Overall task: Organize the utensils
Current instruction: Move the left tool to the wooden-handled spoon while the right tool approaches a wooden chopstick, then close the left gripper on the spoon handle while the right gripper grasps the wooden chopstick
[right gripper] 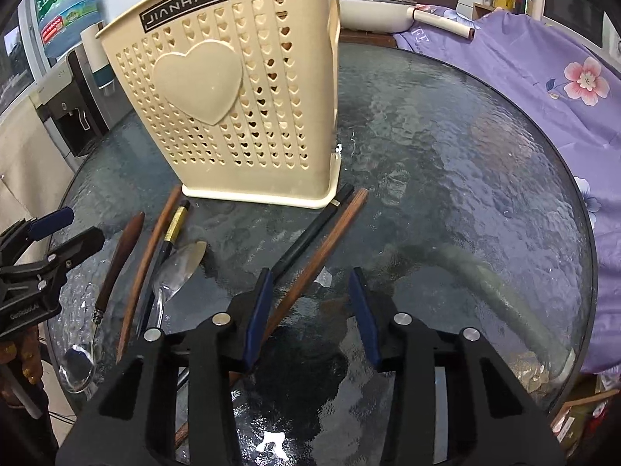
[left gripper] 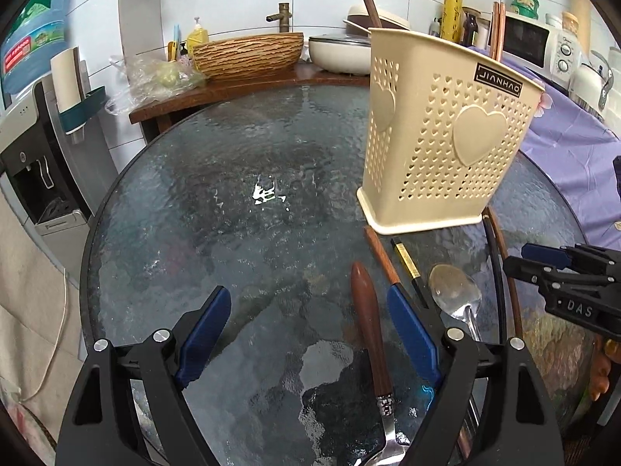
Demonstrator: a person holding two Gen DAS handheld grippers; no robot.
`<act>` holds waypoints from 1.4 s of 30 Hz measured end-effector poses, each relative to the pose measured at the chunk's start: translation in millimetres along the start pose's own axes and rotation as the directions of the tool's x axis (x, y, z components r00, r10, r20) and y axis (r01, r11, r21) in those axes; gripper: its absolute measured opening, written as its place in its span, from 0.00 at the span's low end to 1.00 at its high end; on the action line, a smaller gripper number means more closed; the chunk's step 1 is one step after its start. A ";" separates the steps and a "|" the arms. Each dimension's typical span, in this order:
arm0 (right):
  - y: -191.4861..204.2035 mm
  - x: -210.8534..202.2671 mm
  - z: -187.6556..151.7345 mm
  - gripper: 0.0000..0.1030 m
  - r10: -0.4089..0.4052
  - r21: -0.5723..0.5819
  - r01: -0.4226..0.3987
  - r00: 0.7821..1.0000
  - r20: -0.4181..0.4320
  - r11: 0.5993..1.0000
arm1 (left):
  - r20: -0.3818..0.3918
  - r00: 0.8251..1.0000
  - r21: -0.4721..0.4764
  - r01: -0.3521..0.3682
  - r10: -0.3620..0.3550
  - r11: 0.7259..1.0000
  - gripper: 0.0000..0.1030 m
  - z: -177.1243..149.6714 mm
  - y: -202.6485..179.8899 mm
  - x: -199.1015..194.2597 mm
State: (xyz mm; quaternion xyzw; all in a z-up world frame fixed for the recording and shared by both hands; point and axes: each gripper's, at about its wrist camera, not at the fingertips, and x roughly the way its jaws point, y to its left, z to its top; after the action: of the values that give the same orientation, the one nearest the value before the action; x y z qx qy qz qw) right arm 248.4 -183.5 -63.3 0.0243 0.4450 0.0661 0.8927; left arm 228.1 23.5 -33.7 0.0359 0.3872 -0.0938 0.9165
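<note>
Jaws: both spread, empty | left view only: sink point(left gripper: 248, 54) | right view only: brown chopstick point(right gripper: 322, 248) between jaws

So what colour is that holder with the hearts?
The utensil holder is cream-beige plastic, pierced with small heart holes; the right wrist view shows it best.

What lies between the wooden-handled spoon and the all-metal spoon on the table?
A brown chopstick and a black, gold-banded chopstick lie between the wooden-handled spoon and the metal spoon, clearest in the right wrist view.
</note>
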 end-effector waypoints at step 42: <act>-31.6 42.5 50.3 0.18 -0.050 0.042 0.052 0.998 -0.043 0.998 | -0.109 0.994 0.098 0.034 -0.024 0.995 0.45 0.3 -26.9 26.5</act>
State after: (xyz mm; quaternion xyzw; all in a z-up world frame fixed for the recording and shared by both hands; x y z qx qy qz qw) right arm 316.9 -208.0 -69.8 0.0305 0.4656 0.0341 0.8838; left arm 241.0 -6.8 -52.3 0.0811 0.4314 -0.1242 0.8899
